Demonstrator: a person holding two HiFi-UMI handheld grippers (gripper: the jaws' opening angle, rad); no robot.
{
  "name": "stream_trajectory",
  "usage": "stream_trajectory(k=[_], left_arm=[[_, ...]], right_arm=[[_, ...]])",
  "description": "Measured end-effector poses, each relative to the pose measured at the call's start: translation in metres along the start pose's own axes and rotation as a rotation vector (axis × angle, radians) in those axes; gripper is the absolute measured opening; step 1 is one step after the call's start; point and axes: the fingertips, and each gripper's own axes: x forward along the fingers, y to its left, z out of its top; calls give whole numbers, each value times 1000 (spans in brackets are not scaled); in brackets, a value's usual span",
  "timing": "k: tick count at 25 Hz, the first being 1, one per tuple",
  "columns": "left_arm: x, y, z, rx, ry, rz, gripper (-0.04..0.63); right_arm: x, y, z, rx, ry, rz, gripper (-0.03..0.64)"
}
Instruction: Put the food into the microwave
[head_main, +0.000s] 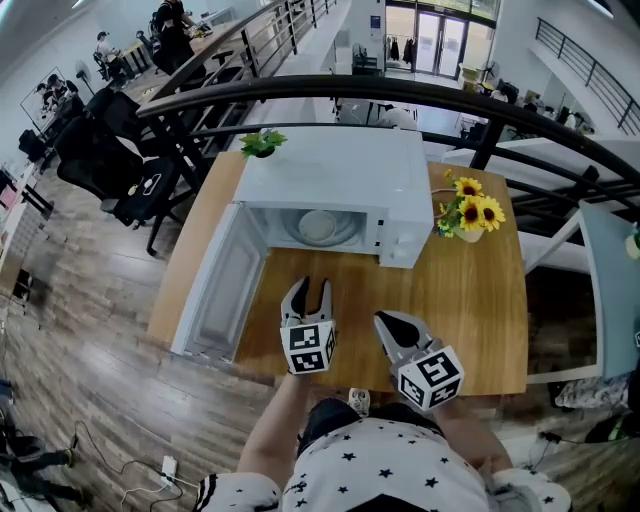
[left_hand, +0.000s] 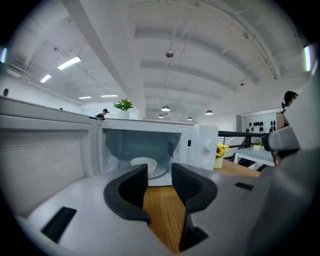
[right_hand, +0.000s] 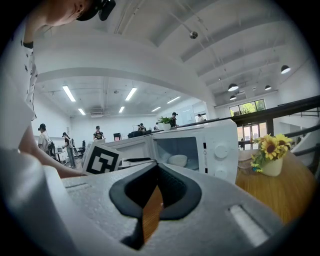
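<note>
Left gripper (head_main: 309, 292): jaws narrowly apart, empty. Right gripper (head_main: 386, 322): jaws closed, empty. Both are over the table (head_main: 470, 300), short of the microwave (head_main: 330, 165) at 12 o'clock. Bowl (head_main: 318, 226) of food sits inside. Door (head_main: 220, 290), at 10 o'clock, stands open; closing it appears the 1 step left.

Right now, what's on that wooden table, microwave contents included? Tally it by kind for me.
microwave: 1
white bowl, inside the microwave: 1
vase of sunflowers: 1
green plant: 1
Total: 4
</note>
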Motion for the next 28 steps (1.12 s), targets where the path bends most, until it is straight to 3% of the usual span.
stream_trajectory(k=[5, 11, 28], left_arm=[[-30, -5, 6, -17, -20, 15, 49], [-70, -10, 5, -43, -31, -2, 4], [-214, -23, 0, -41, -42, -118, 3]], right_arm=[[-8, 4, 1, 3, -19, -12, 5], [-19, 15, -2, 8, -39, -30, 5], [-84, 107, -25, -12, -43, -92, 5]])
